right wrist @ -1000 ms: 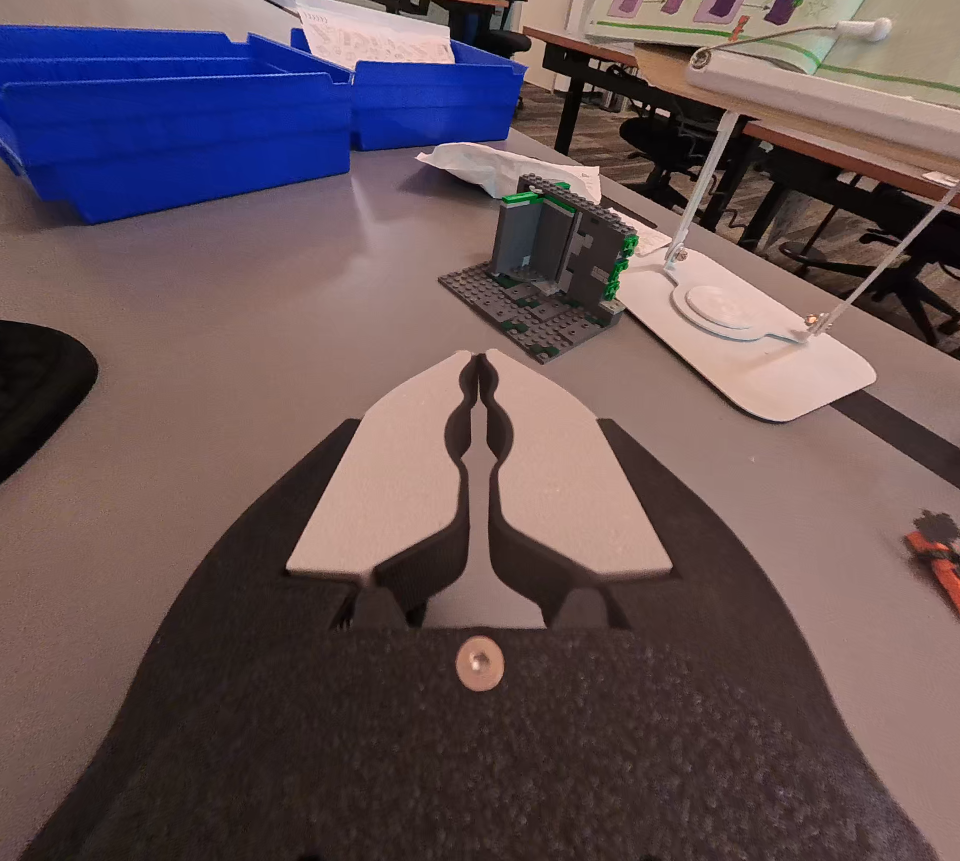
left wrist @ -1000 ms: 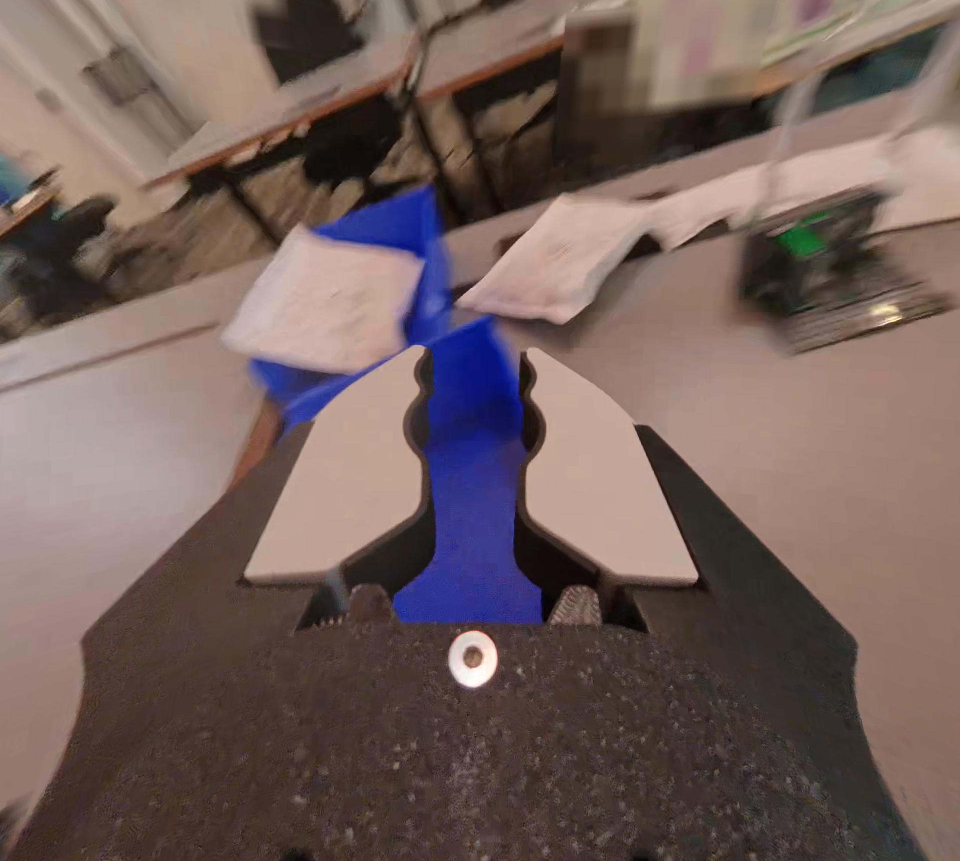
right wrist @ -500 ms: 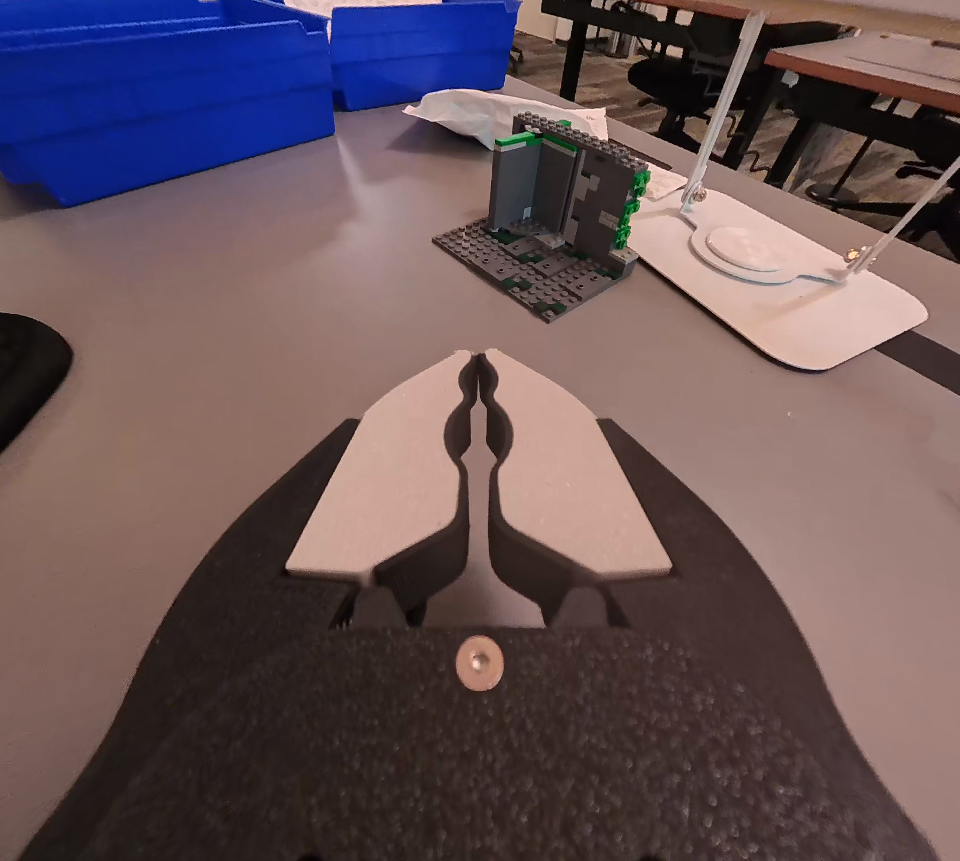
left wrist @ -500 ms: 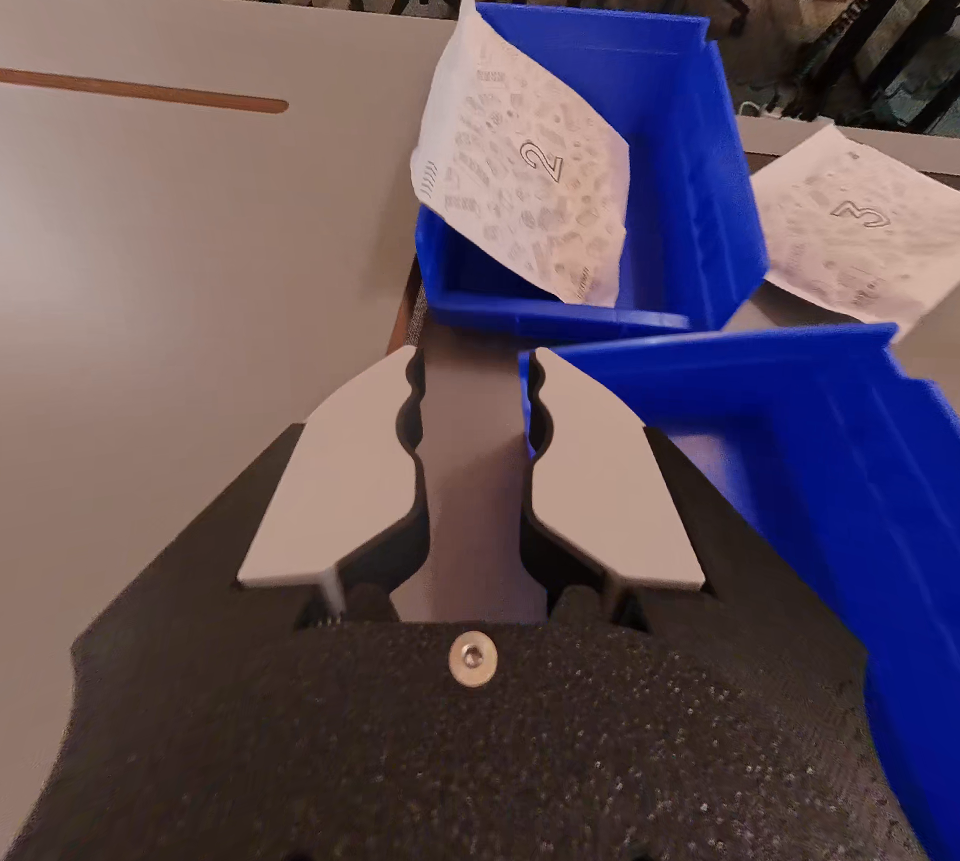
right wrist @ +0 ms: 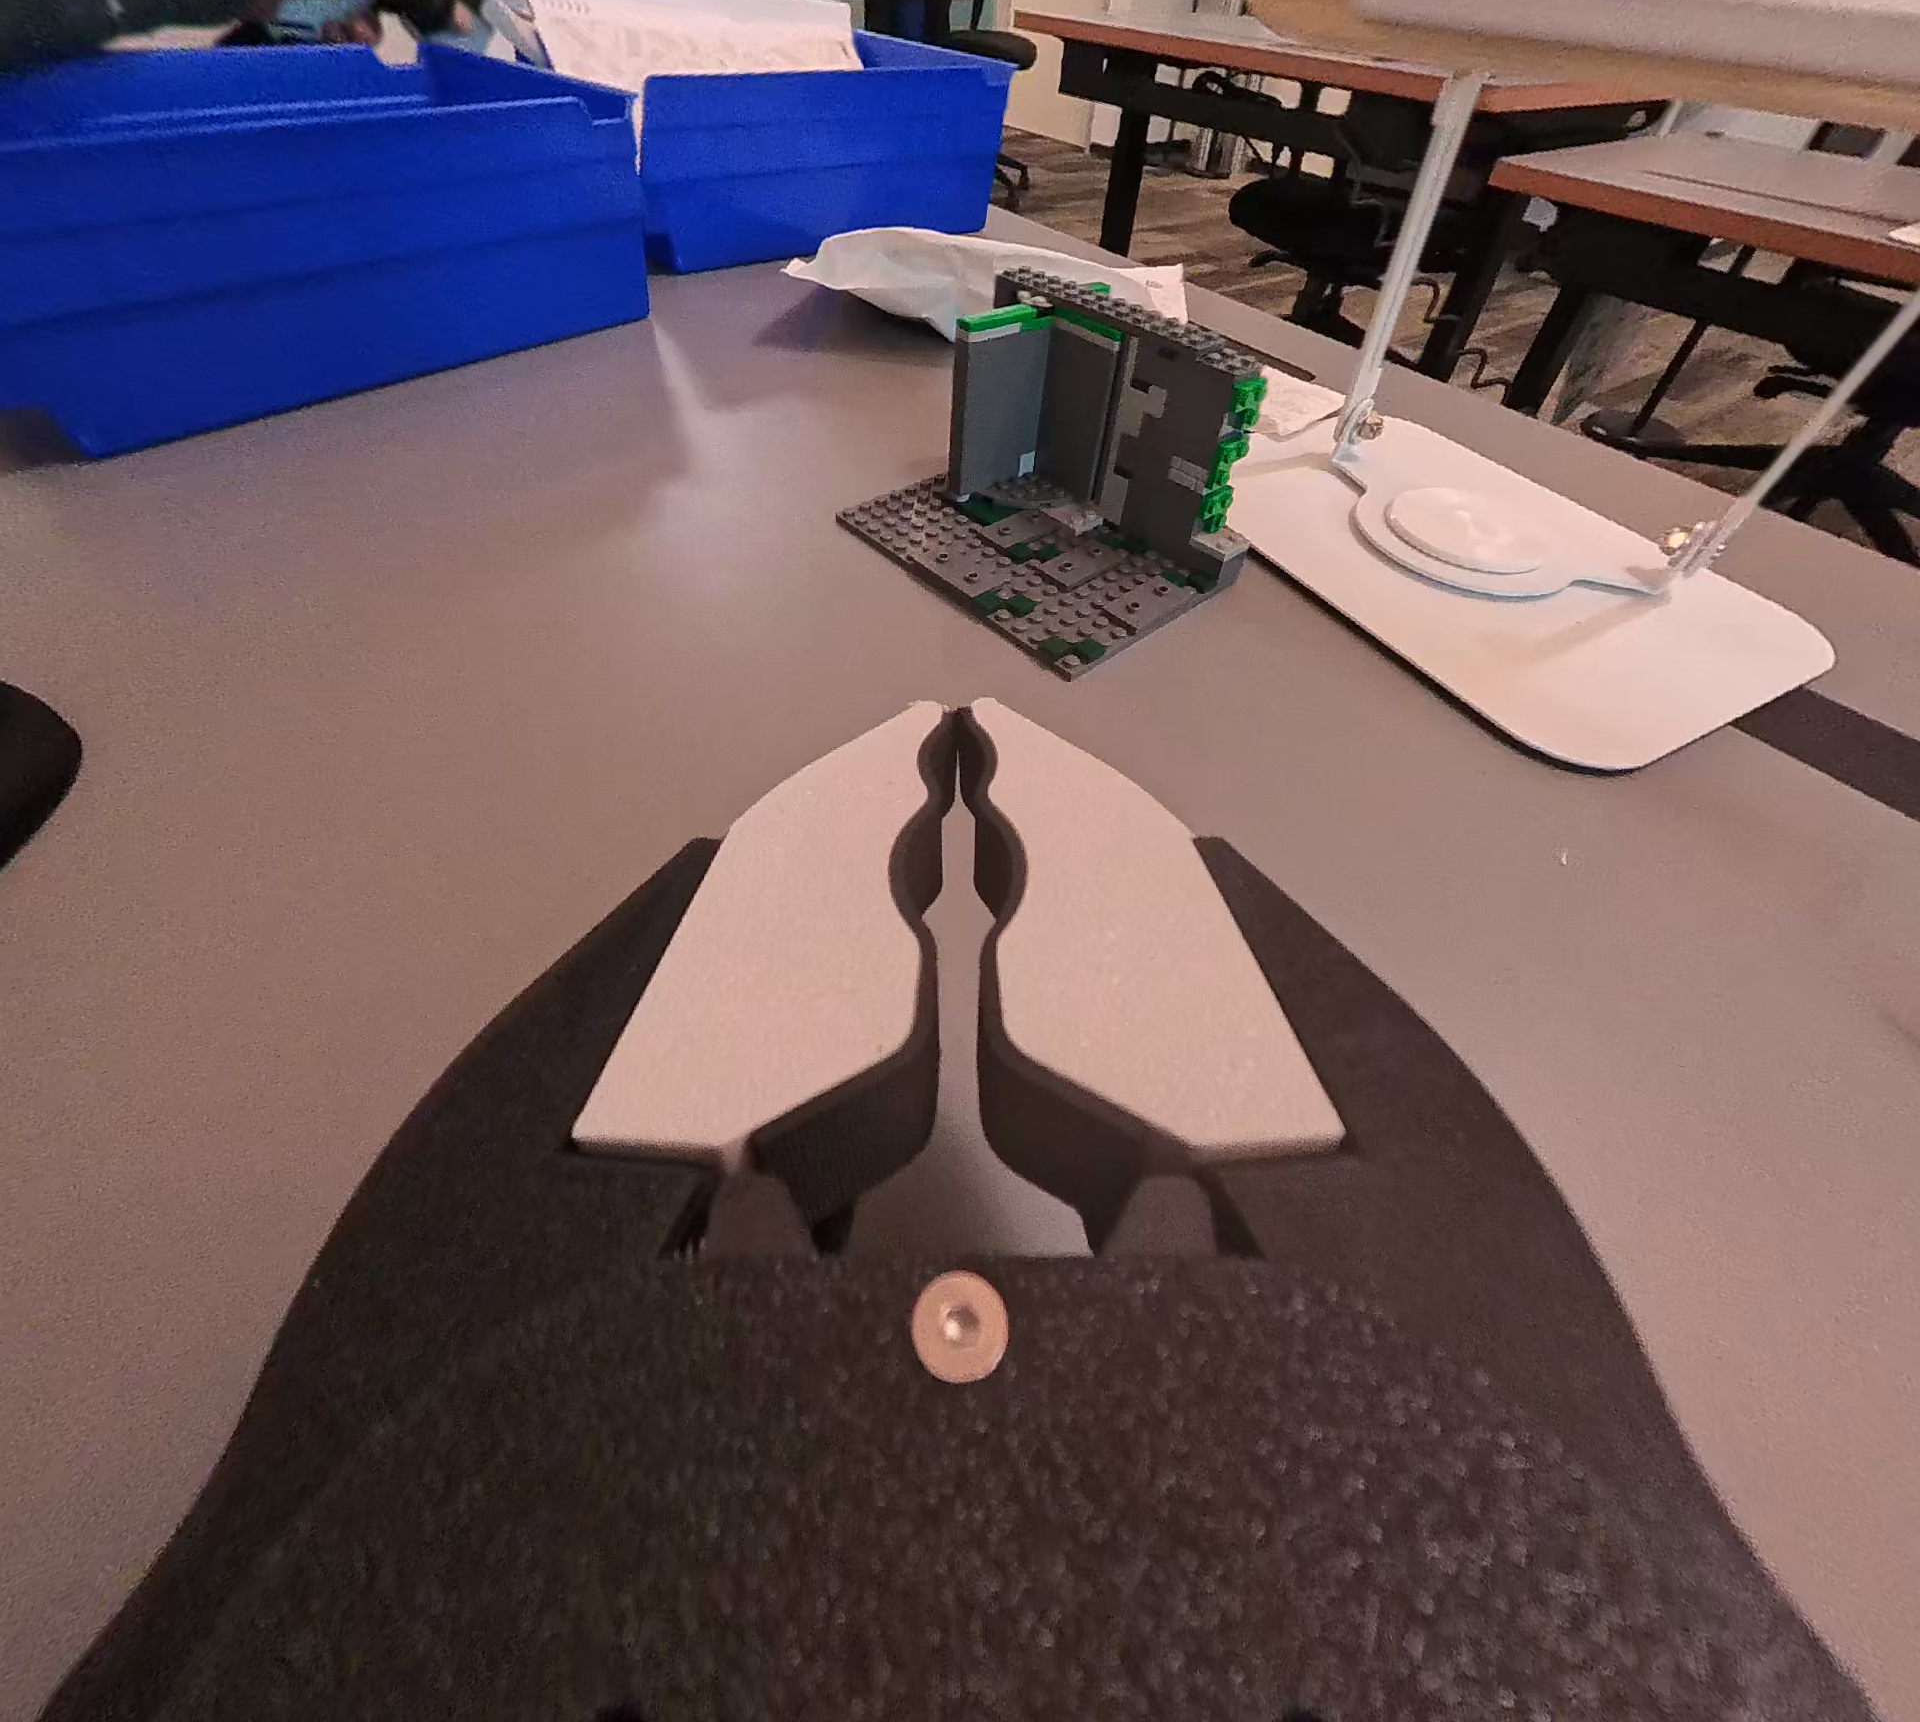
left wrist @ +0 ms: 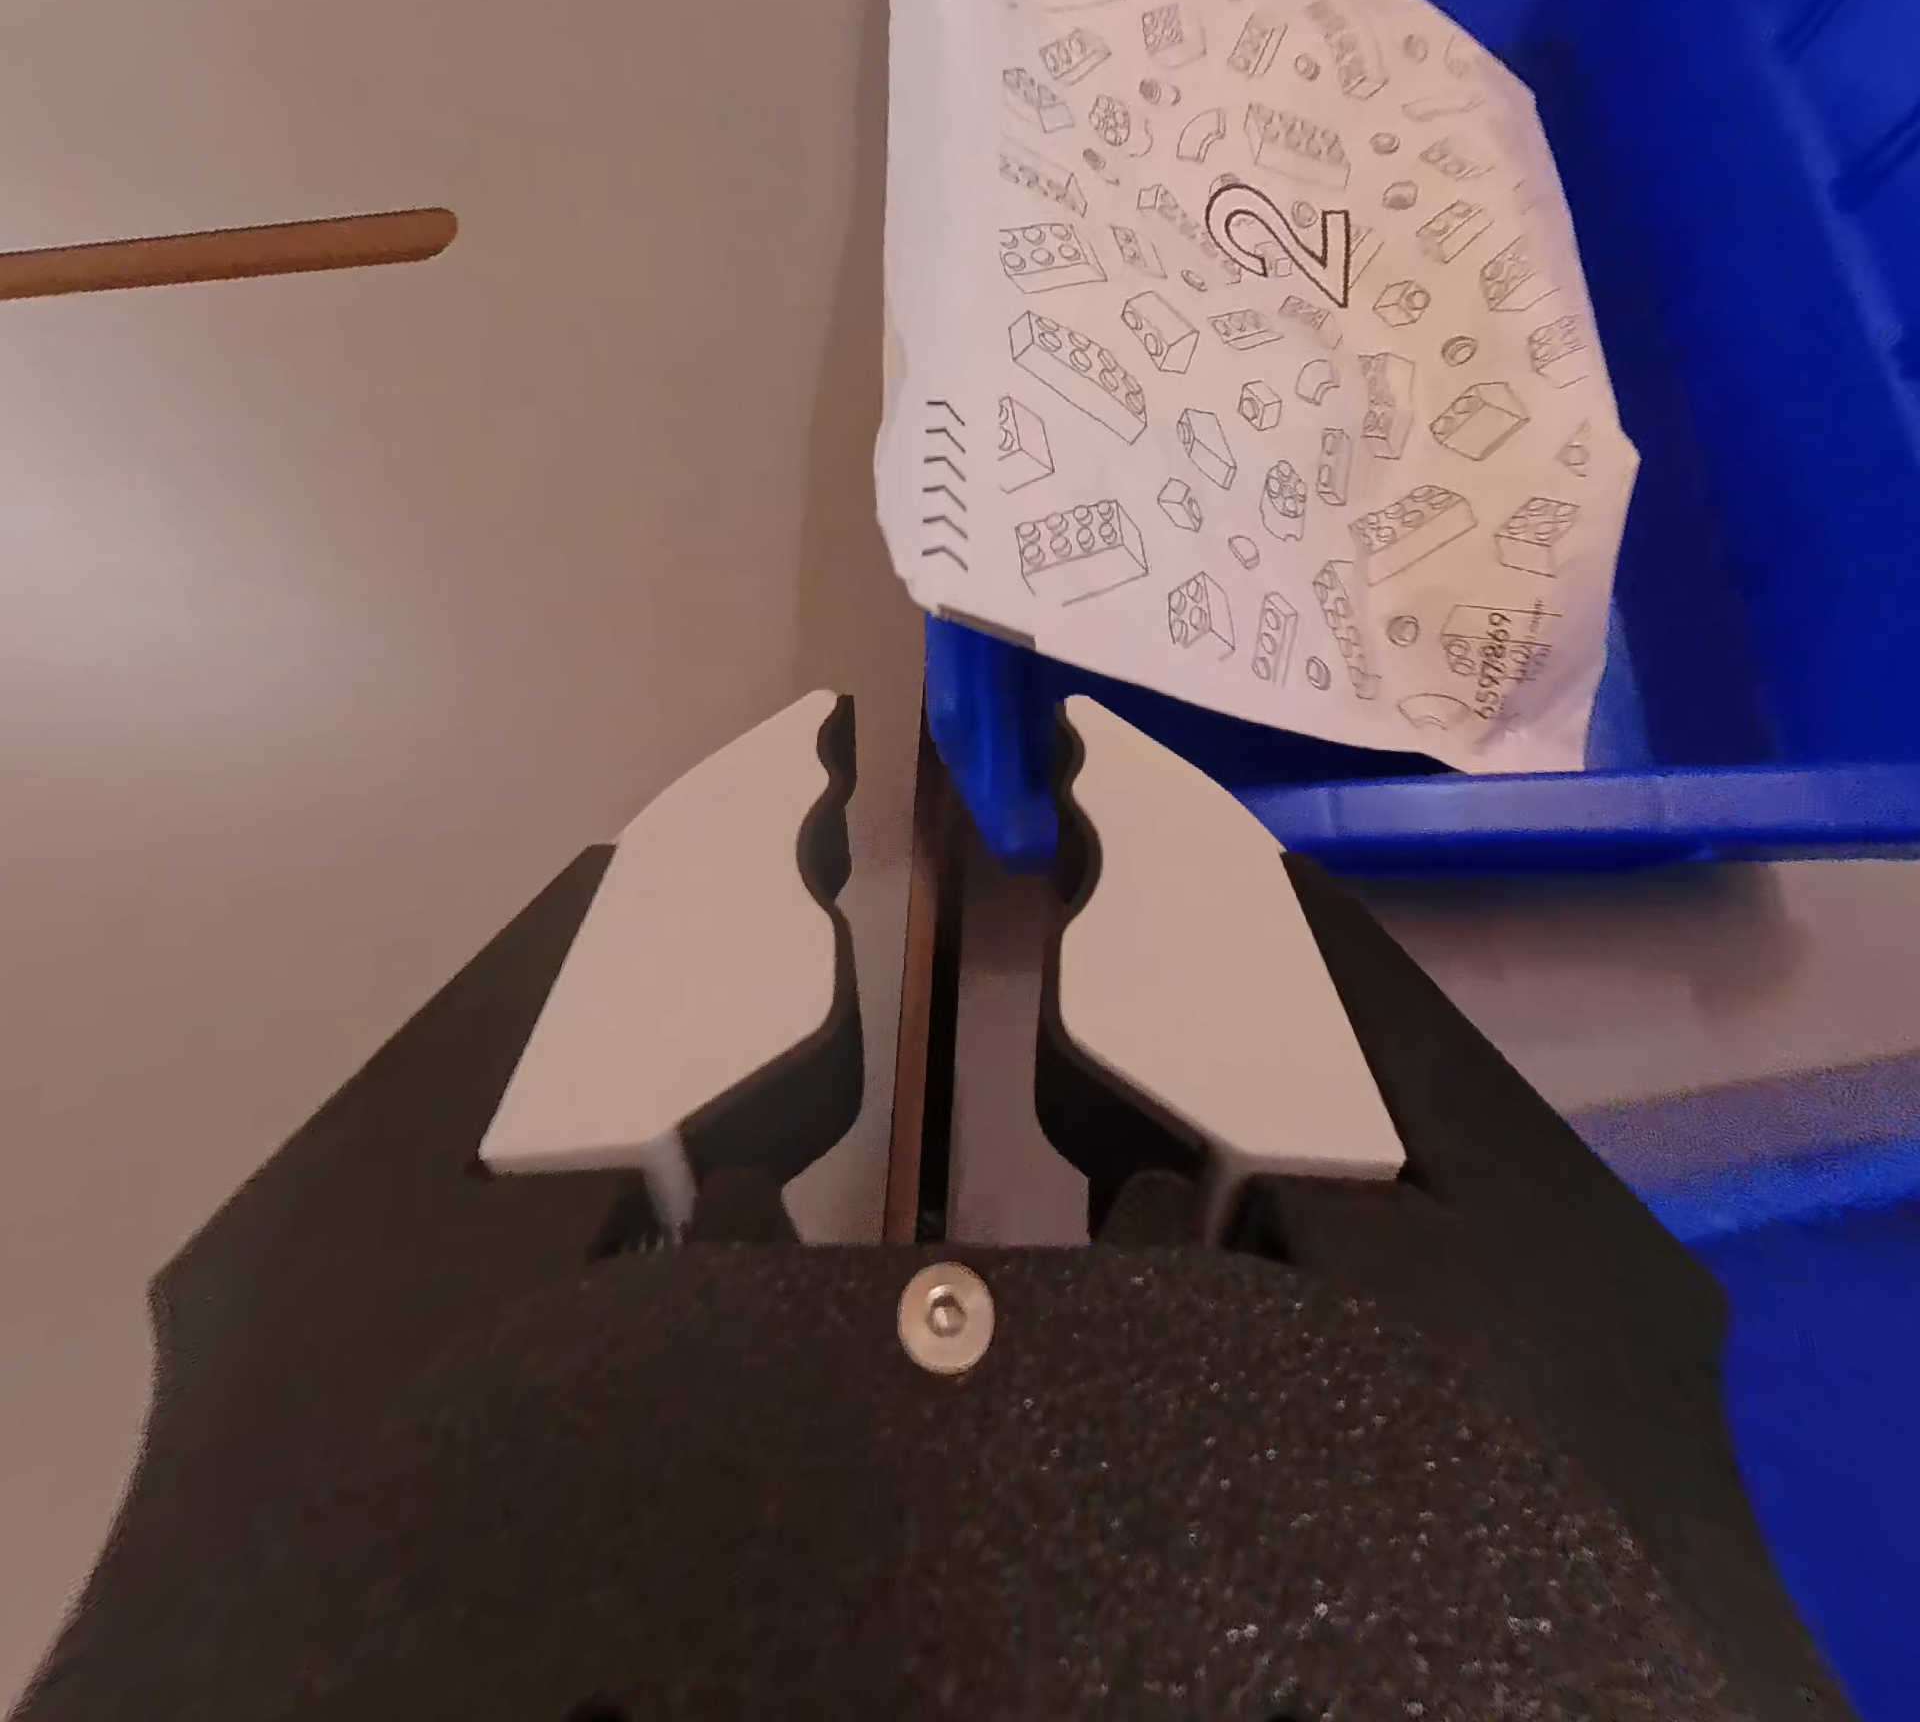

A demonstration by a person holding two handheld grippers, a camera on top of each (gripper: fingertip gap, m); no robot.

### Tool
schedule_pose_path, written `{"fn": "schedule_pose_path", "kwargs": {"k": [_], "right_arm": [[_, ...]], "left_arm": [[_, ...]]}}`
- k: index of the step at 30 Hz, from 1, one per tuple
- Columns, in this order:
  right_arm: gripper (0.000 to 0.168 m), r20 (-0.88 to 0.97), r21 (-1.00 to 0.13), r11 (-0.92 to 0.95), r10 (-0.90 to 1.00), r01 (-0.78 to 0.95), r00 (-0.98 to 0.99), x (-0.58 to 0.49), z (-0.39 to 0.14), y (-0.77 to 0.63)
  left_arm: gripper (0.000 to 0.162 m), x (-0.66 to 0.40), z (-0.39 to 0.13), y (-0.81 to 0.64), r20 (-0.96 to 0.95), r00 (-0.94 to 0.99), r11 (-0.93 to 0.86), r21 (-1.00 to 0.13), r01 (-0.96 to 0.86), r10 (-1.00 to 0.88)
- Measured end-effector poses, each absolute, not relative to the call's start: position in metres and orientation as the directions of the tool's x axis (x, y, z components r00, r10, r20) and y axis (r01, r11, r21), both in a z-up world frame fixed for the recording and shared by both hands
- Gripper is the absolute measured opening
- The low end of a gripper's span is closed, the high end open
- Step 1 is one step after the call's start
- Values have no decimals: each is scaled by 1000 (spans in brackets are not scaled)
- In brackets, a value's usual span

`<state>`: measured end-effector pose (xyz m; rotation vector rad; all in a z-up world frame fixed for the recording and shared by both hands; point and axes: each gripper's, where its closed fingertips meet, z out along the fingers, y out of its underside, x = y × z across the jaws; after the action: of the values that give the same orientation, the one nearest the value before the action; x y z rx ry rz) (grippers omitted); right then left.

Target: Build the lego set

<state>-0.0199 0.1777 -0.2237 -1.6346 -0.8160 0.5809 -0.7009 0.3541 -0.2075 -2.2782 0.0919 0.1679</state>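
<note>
We see a grey worktop [right wrist: 416,633] carrying blue bins [right wrist: 312,238] and a half-built grey and green lego model [right wrist: 1091,467]. One blue bin [left wrist: 1714,114] holds a white paper parts bag [left wrist: 1226,342], leaning up from the bin's near wall. Our left tongs [left wrist: 951,716] are apart and empty, with the bag just ahead and slightly right, its lower edge crossing above the tips. Our right tongs [right wrist: 958,711] are together and empty, low over the worktop, the model well ahead to the right. The left tongs are nearer the bag.
</note>
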Motion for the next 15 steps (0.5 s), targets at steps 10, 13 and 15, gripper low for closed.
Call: {"fn": "schedule_pose_path", "kwargs": {"k": [10, 13, 15], "right_arm": [[0, 39, -975, -108, 776, 193, 629, -19, -224, 177], [0, 35, -975, -111, 776, 191, 630, -19, -224, 177], [0, 37, -974, -112, 776, 195, 630, -19, -224, 176]], "left_arm": [[5, -682, -210, 386, -136, 990, -693, -716, -83, 22], [3, -672, -175, 396, -82, 995, -588, -809, -29, 63], [3, -667, -157, 400, -133, 989, -567, -820, -72, 66]]}}
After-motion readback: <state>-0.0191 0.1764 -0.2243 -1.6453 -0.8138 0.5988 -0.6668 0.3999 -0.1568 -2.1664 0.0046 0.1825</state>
